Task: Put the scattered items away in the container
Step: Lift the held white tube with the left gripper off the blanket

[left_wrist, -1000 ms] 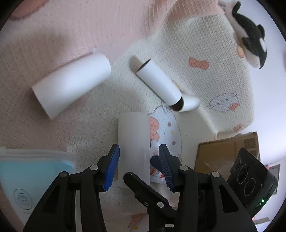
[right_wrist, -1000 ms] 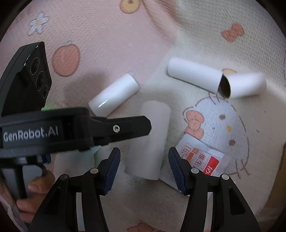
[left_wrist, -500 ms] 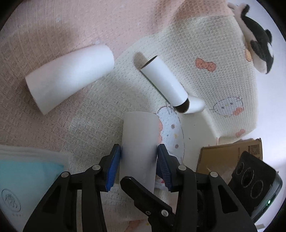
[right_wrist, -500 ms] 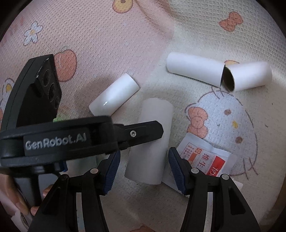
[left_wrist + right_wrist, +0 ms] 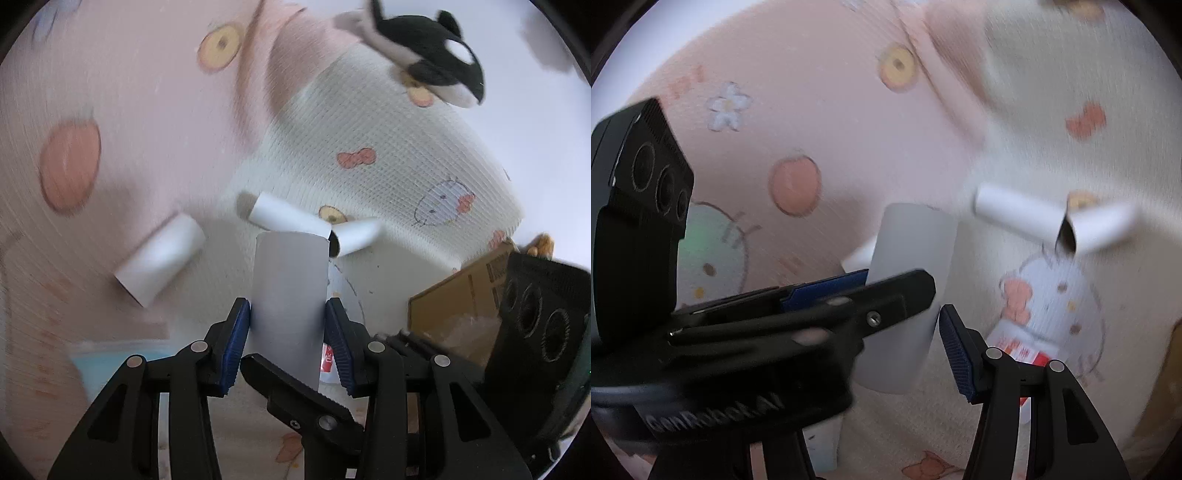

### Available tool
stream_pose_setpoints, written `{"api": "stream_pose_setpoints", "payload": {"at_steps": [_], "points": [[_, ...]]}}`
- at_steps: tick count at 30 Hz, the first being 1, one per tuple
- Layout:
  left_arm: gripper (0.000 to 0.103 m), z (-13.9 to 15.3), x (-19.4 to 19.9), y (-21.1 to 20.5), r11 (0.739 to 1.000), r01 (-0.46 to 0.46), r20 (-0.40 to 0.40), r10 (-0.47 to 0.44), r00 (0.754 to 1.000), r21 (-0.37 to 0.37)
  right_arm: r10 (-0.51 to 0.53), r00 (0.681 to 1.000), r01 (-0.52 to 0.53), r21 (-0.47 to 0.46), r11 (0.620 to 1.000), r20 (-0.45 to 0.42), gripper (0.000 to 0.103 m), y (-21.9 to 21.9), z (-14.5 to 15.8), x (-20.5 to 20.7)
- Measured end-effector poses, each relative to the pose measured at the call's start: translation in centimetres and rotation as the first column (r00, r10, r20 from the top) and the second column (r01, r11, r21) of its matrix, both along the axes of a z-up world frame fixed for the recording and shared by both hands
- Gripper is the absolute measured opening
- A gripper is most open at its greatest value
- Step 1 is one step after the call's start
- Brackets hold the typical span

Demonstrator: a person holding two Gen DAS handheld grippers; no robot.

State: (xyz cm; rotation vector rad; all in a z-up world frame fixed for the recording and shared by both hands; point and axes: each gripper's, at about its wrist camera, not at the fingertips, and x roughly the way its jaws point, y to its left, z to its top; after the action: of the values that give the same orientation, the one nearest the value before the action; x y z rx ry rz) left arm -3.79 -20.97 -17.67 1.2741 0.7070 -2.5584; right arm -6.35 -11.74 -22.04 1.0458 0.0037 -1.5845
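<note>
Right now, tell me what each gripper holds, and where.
Left gripper clamps the white tube across its lower body, between both fingers. Right gripper holds nothing.

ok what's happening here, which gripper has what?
The left gripper is clamped on a white paper tube, held off the printed blanket. The right gripper holds nothing; how wide it stands is hidden behind the left one. Three more tubes and a red-and-white packet lie on the blanket.
</note>
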Motion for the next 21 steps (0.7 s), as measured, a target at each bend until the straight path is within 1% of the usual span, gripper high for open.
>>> {"api": "stream_pose_setpoints", "payload": {"at_steps": [3,6,9,12,16,19,21], "points": [[0.046,1.8,0.5,0.4,0.999,0.007,-0.024,-0.008,1.000,-0.040,0.009,0.999,-0.010,-0.021,1.000,-0.040,0.053,0.5,1.7,0.3],[0.046,3.0,1.1,0.5,0.999,0.015,-0.042,-0.017,0.999,-0.046,0.011,0.999,-0.014,-0.047,0.999,-0.053,0.053,1.0,2.8,0.5],[0.046,4.1,1.3,0.7,0.999,0.024,-0.064,-0.027,0.998,-0.035,0.012,0.999,-0.014,-0.055,0.998,-0.043,0.053,1.1,3.5,0.3],[0.046,5.2,1.5,1.3,0.998,0.031,-0.077,-0.035,0.996,-0.049,0.015,0.998,-0.019,-0.066,0.998,-0.055,0.053,1.6,4.7,0.4],[0.046,6.6,1.5,2.2,0.996,0.045,-0.092,-0.053,0.994,-0.081,0.022,0.998,-0.026,-0.078,0.997,-0.056,0.053,1.9,5.5,0.1],[0.046,7.5,1.2,3.0,0.993,0.053,-0.098,-0.064,0.993,-0.110,0.023,0.999,-0.025,-0.085,0.996,-0.032,0.054,2.2,5.9,-0.4],[0.046,8.3,1.0,3.7,0.989,0.062,-0.101,-0.076,0.992,-0.138,0.016,0.999,-0.020,-0.101,0.995,-0.041,0.053,2.7,6.5,-0.4]]}}
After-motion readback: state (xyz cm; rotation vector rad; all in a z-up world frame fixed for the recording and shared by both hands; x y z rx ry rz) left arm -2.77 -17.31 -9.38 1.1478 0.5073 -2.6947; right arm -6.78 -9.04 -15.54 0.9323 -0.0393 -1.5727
